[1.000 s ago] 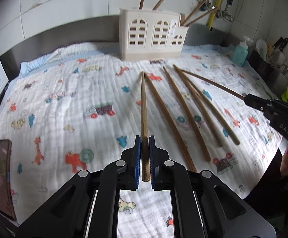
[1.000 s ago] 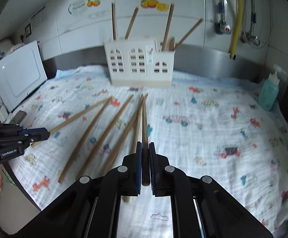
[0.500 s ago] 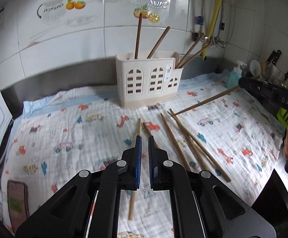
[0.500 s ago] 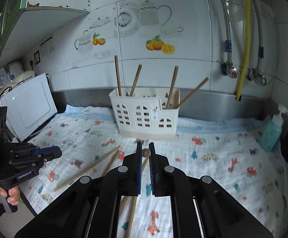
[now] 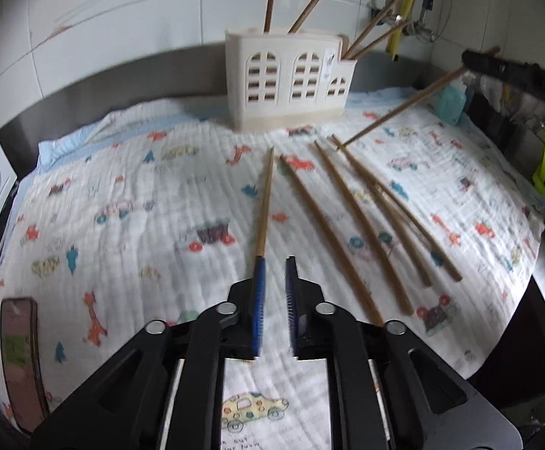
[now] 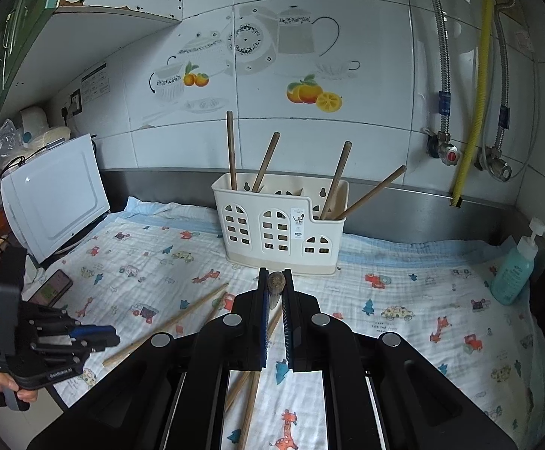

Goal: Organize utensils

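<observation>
The left gripper (image 5: pixel 275 262), black with blue-padded fingers, is hovering low over the white cartoon-printed cloth (image 5: pixel 130 202) with its jaws apart and nothing between them. A long brown wooden chopstick (image 5: pixel 265 202) is lying on the cloth just ahead of the left finger, its near end hidden behind that finger's tip (contact cannot be told from here). To its right, four more wooden chopsticks (image 5: pixel 351 225) are lying fanned out on the cloth, near one another and partly crossing at their far ends.

The right gripper (image 6: pixel 275 275) is being held up above the cloth, its jaws clamped on a single wooden chopstick (image 6: pixel 276 283) whose blunt end is showing between the fingertips while the shaft is slanting down below. In the left wrist view that same held chopstick (image 5: pixel 418 99) is angling from the right gripper (image 5: pixel 471 62) down toward the cloth, its tip ending just above or at the fanned group.

The cream plastic utensil holder (image 6: pixel 280 225) with arched cut-outs is standing upright at the back of the cloth against the tiled wall, already holding four chopsticks: two in its taller left part, two leaning out of the lower right compartment. A teal soap bottle (image 6: pixel 514 266) is standing at the right edge, and a phone (image 6: pixel 49 287) is lying at the left.
</observation>
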